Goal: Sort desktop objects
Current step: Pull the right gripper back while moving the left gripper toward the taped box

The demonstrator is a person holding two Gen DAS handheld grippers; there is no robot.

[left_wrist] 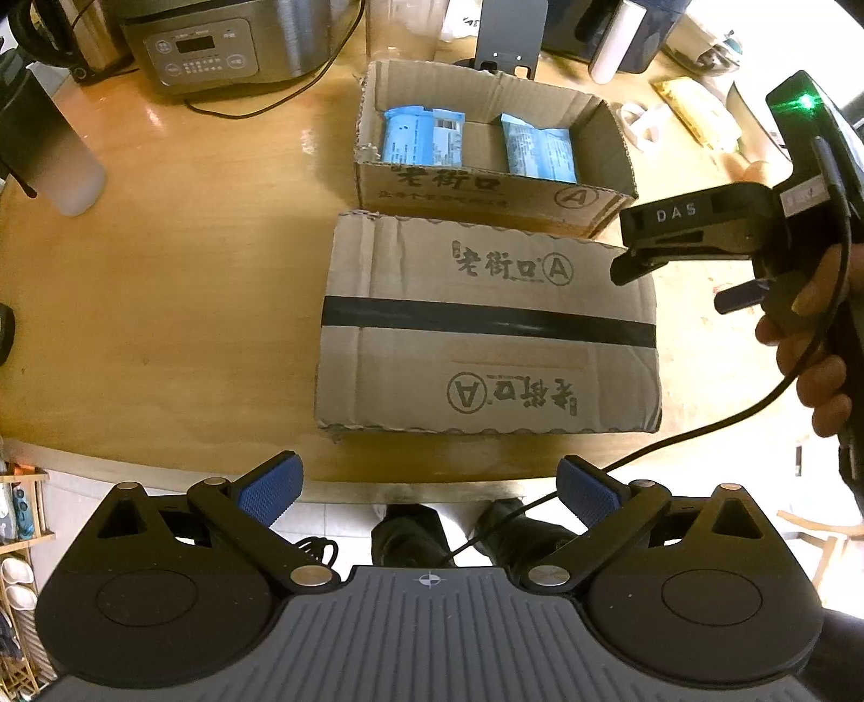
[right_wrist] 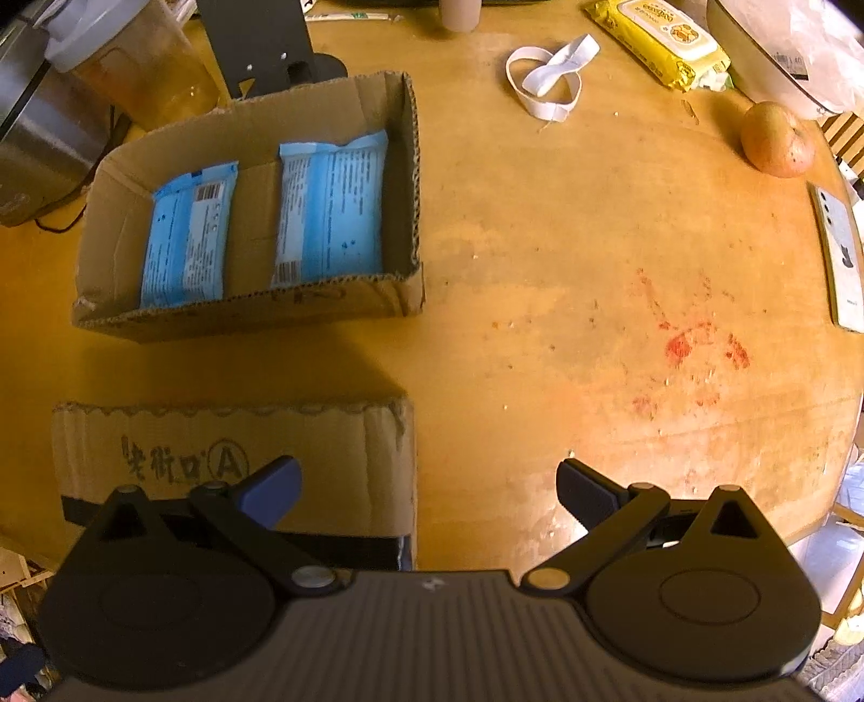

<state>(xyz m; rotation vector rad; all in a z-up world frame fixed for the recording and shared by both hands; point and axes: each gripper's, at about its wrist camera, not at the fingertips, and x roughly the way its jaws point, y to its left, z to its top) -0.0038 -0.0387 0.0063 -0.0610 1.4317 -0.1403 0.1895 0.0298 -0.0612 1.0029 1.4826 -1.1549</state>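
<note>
An open cardboard box sits on the round wooden table and holds two blue packets, the second to the right of the first. A flat upside-down cardboard box with a black tape strip lies just in front of it. My left gripper is open and empty, over the table's near edge in front of the flat box. My right gripper is open and empty above the flat box's right end; it also shows in the left wrist view.
A rice cooker and a frosted bottle stand at the back left. A white band, a yellow wipes pack, an apple and a phone lie to the right. A black stand is behind the box.
</note>
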